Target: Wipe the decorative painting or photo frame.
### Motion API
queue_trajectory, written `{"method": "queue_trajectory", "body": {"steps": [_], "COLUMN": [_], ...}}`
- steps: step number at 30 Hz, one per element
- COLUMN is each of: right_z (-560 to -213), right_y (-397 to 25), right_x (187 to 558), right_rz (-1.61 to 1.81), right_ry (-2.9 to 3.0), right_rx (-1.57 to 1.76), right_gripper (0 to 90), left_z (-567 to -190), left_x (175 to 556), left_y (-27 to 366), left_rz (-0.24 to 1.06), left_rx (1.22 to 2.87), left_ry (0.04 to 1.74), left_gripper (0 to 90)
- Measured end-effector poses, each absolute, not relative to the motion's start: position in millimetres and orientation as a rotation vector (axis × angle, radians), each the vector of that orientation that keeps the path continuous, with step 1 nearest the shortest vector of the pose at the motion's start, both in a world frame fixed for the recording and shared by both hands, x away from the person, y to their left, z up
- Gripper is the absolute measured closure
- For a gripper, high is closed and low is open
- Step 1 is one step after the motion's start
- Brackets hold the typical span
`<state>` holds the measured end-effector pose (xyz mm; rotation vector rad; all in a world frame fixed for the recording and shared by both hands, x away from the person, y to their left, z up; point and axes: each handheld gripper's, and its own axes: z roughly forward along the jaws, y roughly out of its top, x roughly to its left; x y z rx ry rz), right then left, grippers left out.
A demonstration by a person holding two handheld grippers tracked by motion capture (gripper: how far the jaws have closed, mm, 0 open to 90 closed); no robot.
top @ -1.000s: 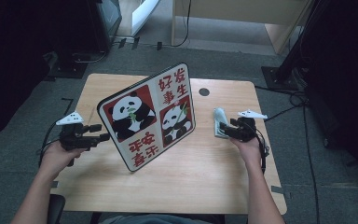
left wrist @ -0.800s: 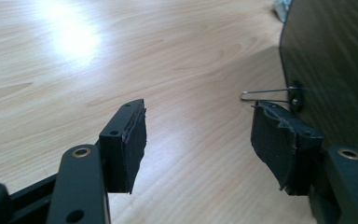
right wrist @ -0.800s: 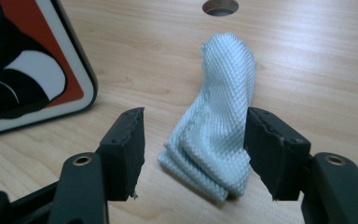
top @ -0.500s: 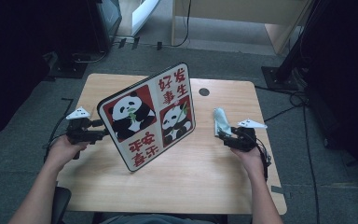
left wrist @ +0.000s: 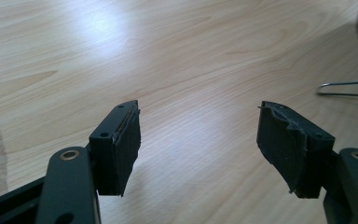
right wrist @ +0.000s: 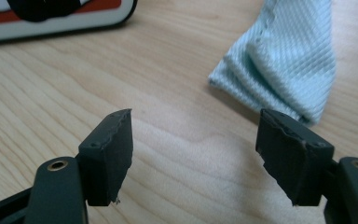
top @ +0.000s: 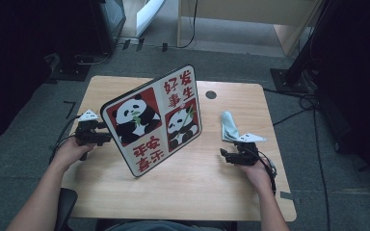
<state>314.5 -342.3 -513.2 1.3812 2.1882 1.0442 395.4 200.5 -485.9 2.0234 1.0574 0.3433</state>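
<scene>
Seen from above, the desk (top: 192, 183) is evenly lit while the floor and room around it sink into near black at the left and right edges. The picture is soft and slightly grainy. In the left gripper view a broad pale glare sits on the wood toward the far left corner, and the left claw (left wrist: 198, 144) casts a faint shadow beneath (its near parts blurred). In the right gripper view the cloth (right wrist: 284, 60) is sharp and throws a short dark shadow; the board (right wrist: 51, 18) at the top edge is blurred.
</scene>
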Motion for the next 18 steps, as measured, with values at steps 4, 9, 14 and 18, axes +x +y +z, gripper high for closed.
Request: {"method": "queue_trajectory", "body": {"steps": [4, 9, 14, 18], "right_z": [-517.5, -521.4, -523.8, -524.1], "right_y": [-344.1, -345.3, -345.1, -344.9], "right_x": [312.9, 308.1, 305.9, 306.5], "right_rz": [1.03, 1.033, 1.034, 1.034], "right_ry": [2.196, 2.2, 2.216, 2.229], "right_rx": [1.377, 1.353, 1.298, 1.282], "right_gripper": [26.8, 25.5, 23.0, 19.5], "left_z": [-490.7, -497.7, -498.1, -499.2], "left_x": [398.0, 401.4, 400.8, 400.9], "left_y": [201.2, 199.8, 198.3, 198.4], "left_rz": [0.371, 0.398, 0.388, 0.388], "left_rx": [2.031, 2.046, 2.048, 2.061], "left_ry": [1.044, 1.044, 1.028, 1.038], "left_gripper": [30.1, 30.1, 29.3, 29.4]}}
